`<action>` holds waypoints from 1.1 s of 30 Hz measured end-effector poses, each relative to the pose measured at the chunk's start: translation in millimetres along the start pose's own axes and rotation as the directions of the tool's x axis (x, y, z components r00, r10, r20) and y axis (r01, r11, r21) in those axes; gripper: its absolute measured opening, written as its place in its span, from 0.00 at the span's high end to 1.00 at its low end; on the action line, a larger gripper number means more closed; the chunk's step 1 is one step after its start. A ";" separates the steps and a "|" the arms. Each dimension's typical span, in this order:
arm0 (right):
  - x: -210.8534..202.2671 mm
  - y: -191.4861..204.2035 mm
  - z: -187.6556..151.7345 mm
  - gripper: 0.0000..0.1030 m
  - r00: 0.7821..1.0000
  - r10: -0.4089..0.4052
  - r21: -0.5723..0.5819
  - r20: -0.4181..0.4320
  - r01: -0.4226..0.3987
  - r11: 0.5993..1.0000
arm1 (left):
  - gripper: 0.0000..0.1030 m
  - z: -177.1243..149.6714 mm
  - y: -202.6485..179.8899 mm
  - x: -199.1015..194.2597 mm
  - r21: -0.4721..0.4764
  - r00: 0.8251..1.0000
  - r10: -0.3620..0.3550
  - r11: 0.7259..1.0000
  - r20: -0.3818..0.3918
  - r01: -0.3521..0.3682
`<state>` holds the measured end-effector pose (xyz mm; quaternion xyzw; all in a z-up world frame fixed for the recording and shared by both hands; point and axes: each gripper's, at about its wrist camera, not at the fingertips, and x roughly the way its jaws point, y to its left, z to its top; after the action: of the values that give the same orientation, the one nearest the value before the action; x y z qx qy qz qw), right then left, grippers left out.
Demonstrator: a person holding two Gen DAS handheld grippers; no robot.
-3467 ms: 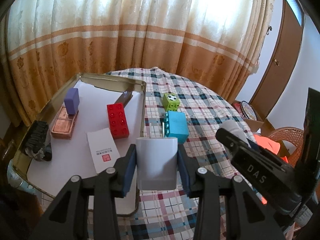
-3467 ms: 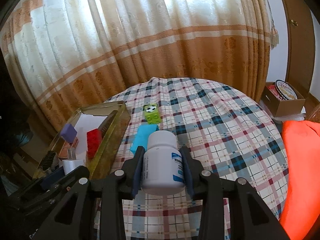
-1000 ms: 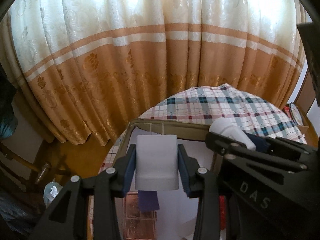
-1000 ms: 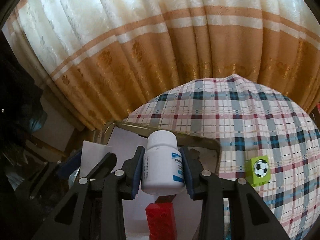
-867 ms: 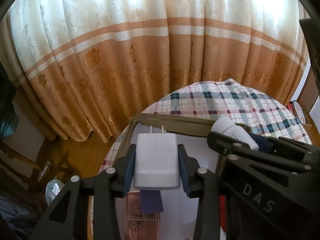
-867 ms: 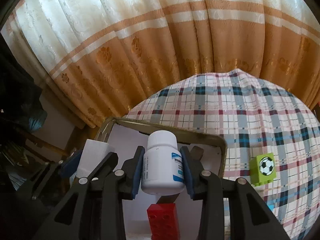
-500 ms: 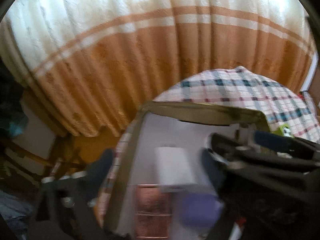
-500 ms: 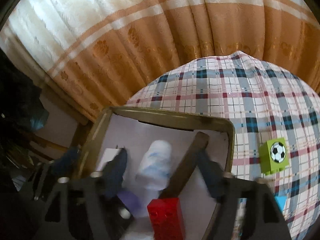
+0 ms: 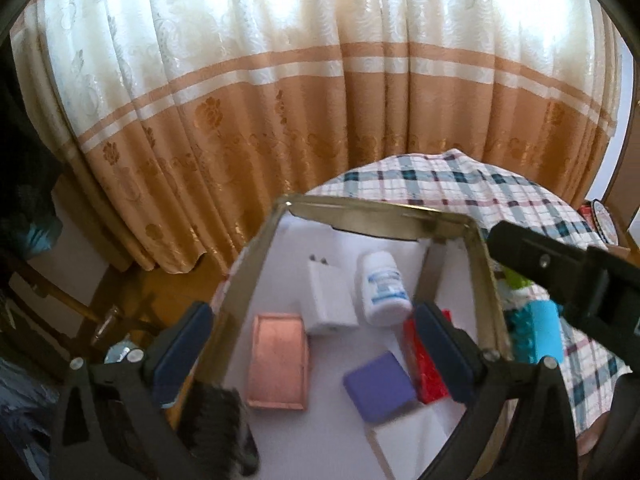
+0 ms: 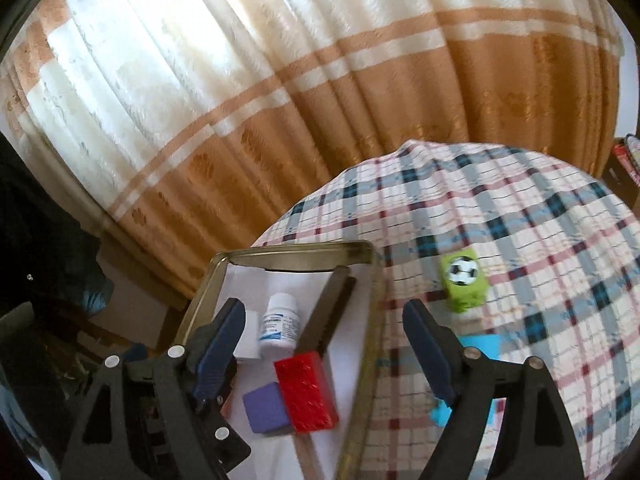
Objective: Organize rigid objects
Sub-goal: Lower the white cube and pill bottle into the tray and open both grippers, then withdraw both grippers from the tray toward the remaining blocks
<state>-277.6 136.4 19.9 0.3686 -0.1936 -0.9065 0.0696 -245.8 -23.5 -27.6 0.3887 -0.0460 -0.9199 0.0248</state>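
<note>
The left gripper [image 9: 316, 352] stands wide and empty; the right gripper [image 10: 324, 348] is opening, nothing between its pads. The white charger [image 9: 329, 296] and pill bottle [image 9: 382, 288] lie side by side in the metal tray [image 9: 256, 248], near the red brick [image 10: 306, 392].

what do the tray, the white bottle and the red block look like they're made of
Tray: probably thin metal, brassy and shiny, since its rim catches glints.
White bottle: looks like matte plastic with a printed paper label.
Red block: likely glossy moulded plastic; studs show on its face.
</note>
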 end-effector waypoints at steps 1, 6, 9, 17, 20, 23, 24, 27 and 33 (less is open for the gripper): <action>-4.7 -0.8 -2.4 0.19 1.000 -0.006 -0.006 0.014 0.006 1.000 | 0.01 -3.4 -1.8 -2.7 -0.001 1.000 0.001 1.000 0.006 -0.001; -29.4 -5.5 -18.0 0.19 0.990 -0.056 -0.045 0.126 0.062 0.997 | 0.01 -21.8 0.3 -20.1 -0.054 0.996 0.044 0.998 0.077 -0.040; -47.9 -8.9 -33.5 0.19 0.967 -0.118 -0.071 0.225 0.137 0.988 | 0.01 -35.0 6.8 -29.7 -0.119 0.992 0.057 0.992 0.114 -0.043; -83.4 -28.1 -72.2 0.16 0.880 -0.228 -0.062 0.418 0.277 0.959 | 0.01 -71.7 18.4 -44.2 -0.257 0.976 0.089 0.966 0.200 -0.036; -89.2 -34.2 -80.2 0.15 0.853 -0.265 -0.050 0.449 0.320 0.946 | 0.01 -84.3 19.5 -49.9 -0.294 0.959 0.125 0.955 0.256 -0.046; -91.2 -38.2 -89.1 0.15 0.824 -0.304 -0.055 0.477 0.373 0.926 | 0.01 -90.8 18.4 -53.4 -0.318 0.943 0.148 0.947 0.298 -0.048; -91.4 -38.1 -91.8 0.15 0.820 -0.309 -0.060 0.481 0.383 0.922 | 0.01 -91.3 17.1 -55.4 -0.316 0.940 0.154 0.947 0.305 -0.053; -96.6 -37.6 -95.3 0.15 0.809 -0.308 -0.059 0.501 0.387 0.920 | 0.01 -91.3 12.7 -60.8 -0.306 0.925 0.173 0.950 0.338 -0.066; -101.7 -28.2 -102.8 0.11 0.783 -0.317 -0.088 0.536 0.425 0.901 | 0.01 -94.2 3.0 -63.6 -0.268 0.929 0.150 0.962 0.338 -0.058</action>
<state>-132.6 158.7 6.7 0.1380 -0.0343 -0.9816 -0.1271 -133.9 -27.4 -47.3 0.2069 0.0474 -0.9705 0.1147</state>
